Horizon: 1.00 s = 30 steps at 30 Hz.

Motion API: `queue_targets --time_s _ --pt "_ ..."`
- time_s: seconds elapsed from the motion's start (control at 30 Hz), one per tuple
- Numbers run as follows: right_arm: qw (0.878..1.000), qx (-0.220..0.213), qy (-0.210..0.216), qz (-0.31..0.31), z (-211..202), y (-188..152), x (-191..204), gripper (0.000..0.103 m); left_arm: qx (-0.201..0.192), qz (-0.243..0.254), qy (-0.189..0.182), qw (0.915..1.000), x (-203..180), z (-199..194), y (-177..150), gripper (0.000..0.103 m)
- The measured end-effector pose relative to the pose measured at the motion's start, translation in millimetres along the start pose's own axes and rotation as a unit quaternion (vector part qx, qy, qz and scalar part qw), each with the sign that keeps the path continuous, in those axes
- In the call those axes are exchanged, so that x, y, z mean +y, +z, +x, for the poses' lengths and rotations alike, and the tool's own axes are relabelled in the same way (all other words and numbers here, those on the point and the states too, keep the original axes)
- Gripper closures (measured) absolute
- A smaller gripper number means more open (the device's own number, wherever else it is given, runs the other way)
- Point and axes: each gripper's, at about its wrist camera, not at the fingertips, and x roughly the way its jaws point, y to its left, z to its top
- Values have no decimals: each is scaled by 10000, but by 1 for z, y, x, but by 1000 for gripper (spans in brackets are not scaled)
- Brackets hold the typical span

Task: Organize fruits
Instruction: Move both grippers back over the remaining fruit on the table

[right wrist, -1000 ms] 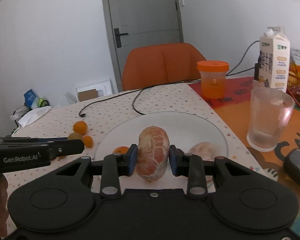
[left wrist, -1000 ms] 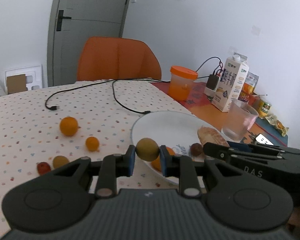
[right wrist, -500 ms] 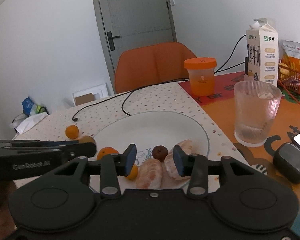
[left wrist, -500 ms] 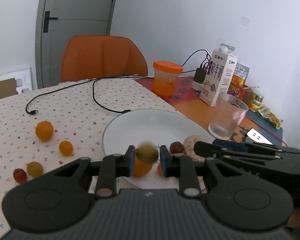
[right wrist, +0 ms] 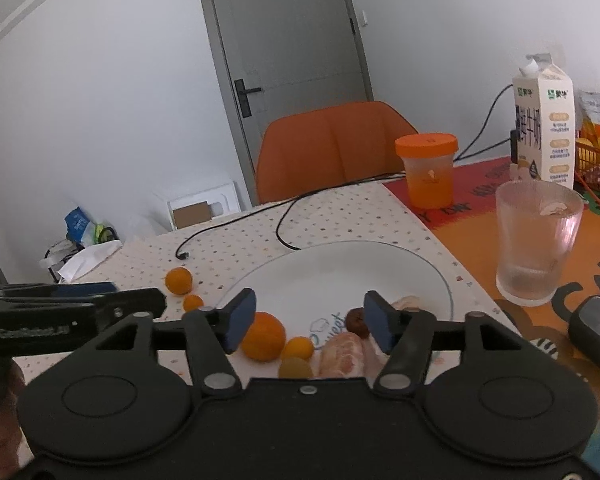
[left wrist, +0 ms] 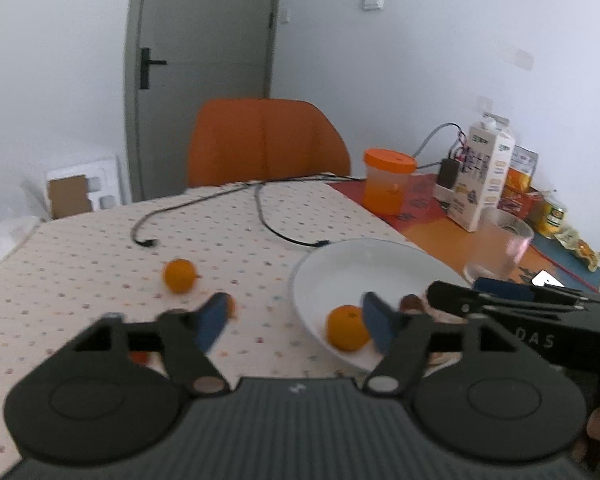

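A white plate (right wrist: pixel 340 268) holds an orange (right wrist: pixel 262 336), a small orange (right wrist: pixel 297 348), a yellow-green fruit (right wrist: pixel 295 368), a dark fruit (right wrist: pixel 356 322) and peeled citrus pieces (right wrist: pixel 342 356). My right gripper (right wrist: pixel 310 322) hovers over them, its jaws opening and pressing on nothing. In the left wrist view my left gripper (left wrist: pixel 296 324) stands at the plate's (left wrist: pixel 340 256) left rim, its jaws opening and empty, with the orange (left wrist: pixel 346 328) beyond them. An orange (left wrist: pixel 179 276) and a small orange (right wrist: pixel 193 303) lie on the dotted tablecloth.
A ribbed glass (right wrist: pixel 536 240) stands right of the plate, with an orange-lidded jar (right wrist: pixel 428 172) and a milk carton (right wrist: pixel 544 120) behind it. A black cable (right wrist: pixel 284 224) runs across the table's far side. An orange chair (right wrist: pixel 332 144) stands beyond. A dark device (right wrist: pixel 596 332) lies near right.
The left gripper let go of the yellow-green fruit and the right let go of the peeled citrus piece; both now lie on the plate. Both pairs of jaws spread wide.
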Motion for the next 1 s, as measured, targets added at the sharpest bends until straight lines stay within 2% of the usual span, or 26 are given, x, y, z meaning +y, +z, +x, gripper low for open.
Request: queue_targets --time_s 0.13,0.27,0.3,0.6,1.0 --pt "10000 -5 24 -61 -3 -1 8 28 -154 -102 99 9998 13 -16 -1 10" --pt "9999 -91 29 -92 -8 -1 18 2 -161 -134 254 9995 22 -25 -3 7" --pt "9999 -112 43 -97 -9 -1 20 0 -183 -127 305 9993 24 -28 -4 6" --pt "9995 -16 154 -259 -11 -2 44 0 -253 -215 397 9987 41 -44 -10 2" --pt "9986 145 285 -412 -7 -4 73 0 -264 -528 461 9972 80 -54 -23 2"
